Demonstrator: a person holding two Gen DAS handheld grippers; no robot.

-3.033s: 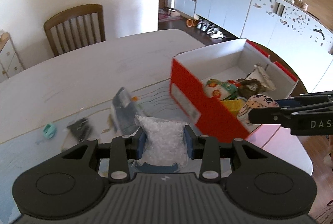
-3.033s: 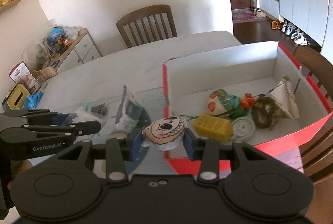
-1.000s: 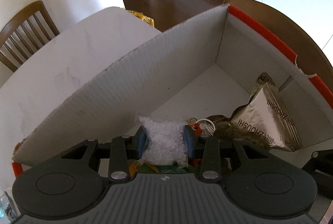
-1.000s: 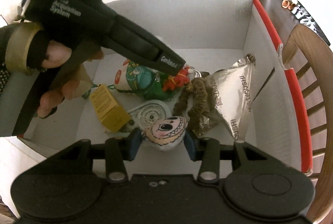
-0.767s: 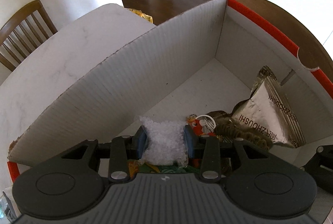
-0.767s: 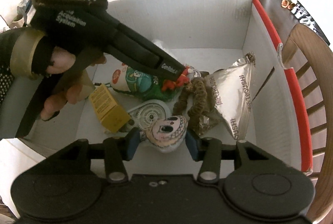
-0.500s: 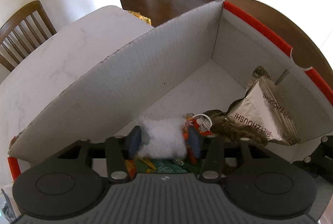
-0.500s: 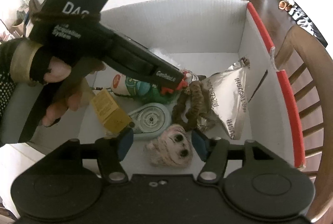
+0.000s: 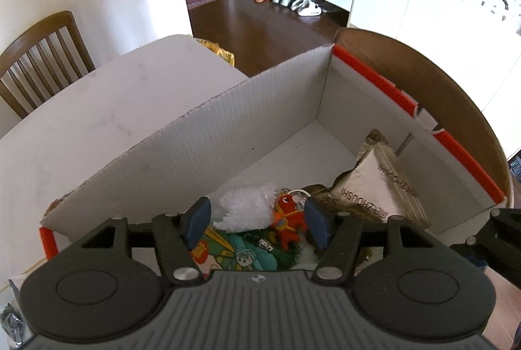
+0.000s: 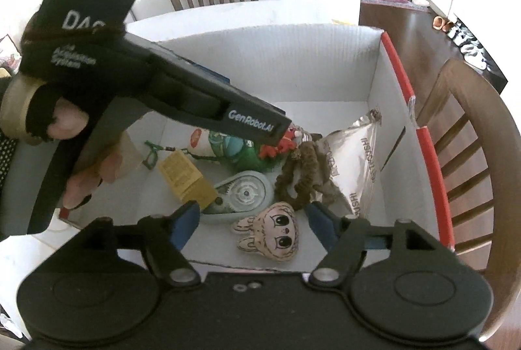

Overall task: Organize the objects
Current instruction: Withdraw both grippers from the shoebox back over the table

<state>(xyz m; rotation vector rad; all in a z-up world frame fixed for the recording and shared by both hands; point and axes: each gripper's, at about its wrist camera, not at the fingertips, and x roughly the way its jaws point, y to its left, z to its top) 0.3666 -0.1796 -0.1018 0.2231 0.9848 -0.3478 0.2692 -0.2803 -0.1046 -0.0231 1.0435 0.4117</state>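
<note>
Both grippers hover over the red-and-white cardboard box. My left gripper is open; the white crinkly bag lies loose in the box between and below its fingers, beside a red toy figure. My right gripper is open; the round plush face lies face-up on the box floor between its fingers. The left gripper's body also shows in the right wrist view, reaching into the box from the left.
The box also holds a silver foil pouch, a brown fuzzy ring, a pale blue tape dispenser, a yellow packet and a green printed packet. A wooden chair stands against the box's right side. The white table lies beyond.
Both grippers opened. The white bag dropped from the left gripper into the box, and the plush face fell from the right gripper onto the box floor, flipping over.
</note>
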